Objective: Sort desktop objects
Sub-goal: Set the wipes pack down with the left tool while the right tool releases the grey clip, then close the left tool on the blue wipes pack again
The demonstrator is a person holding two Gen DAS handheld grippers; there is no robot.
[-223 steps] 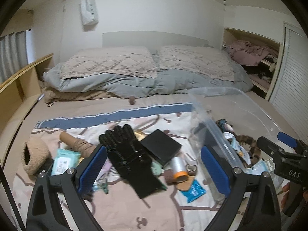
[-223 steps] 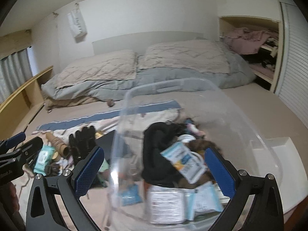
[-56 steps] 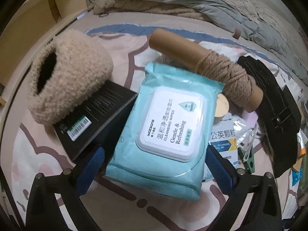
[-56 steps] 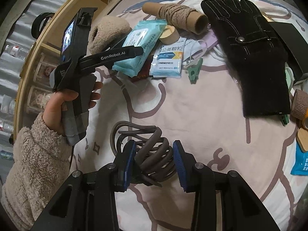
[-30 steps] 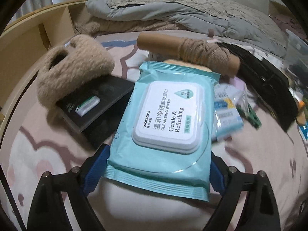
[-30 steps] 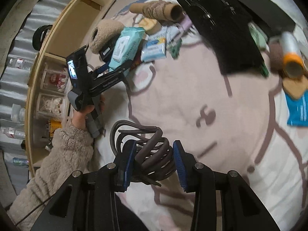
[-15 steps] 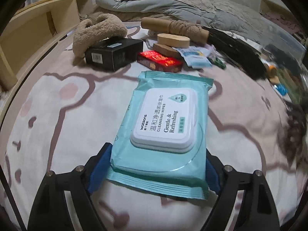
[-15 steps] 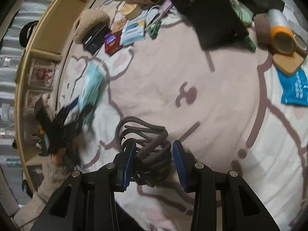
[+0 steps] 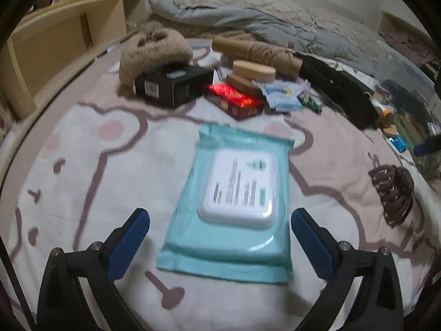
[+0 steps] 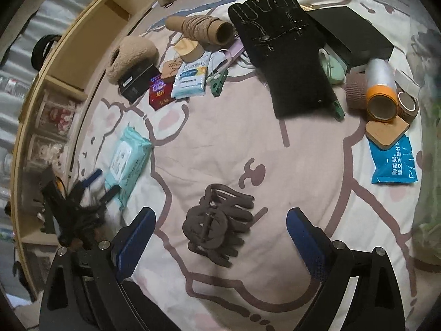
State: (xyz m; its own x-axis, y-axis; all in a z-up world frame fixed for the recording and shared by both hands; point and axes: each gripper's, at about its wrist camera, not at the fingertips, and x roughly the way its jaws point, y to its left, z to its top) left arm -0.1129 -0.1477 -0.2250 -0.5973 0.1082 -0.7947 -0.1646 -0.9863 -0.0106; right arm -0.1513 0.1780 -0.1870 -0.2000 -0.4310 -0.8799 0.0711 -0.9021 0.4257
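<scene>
A teal wet-wipes pack [image 9: 234,207] lies flat on the bed sheet between the open fingers of my left gripper [image 9: 219,233], free of both pads. It also shows in the right wrist view [image 10: 128,161], with the left gripper [image 10: 100,186] at its near end. A brown hair claw clip [image 10: 217,223] lies on the sheet between the open fingers of my right gripper [image 10: 220,237], touching neither pad. The clip also shows at the right of the left wrist view [image 9: 392,191].
Farther back lie a black glove [image 10: 286,55], a twine roll [image 10: 201,29], a fuzzy slipper [image 10: 129,56] over a black box [image 9: 171,85], a red pack [image 9: 237,102], sachets, tape rolls [image 10: 381,93] and a blue packet [image 10: 392,162]. A wooden shelf [image 9: 55,52] runs along the left.
Both grippers have opened. The left one set the wipes pack down on the sheet and drew back. The right one released the claw clip, which now lies on the sheet.
</scene>
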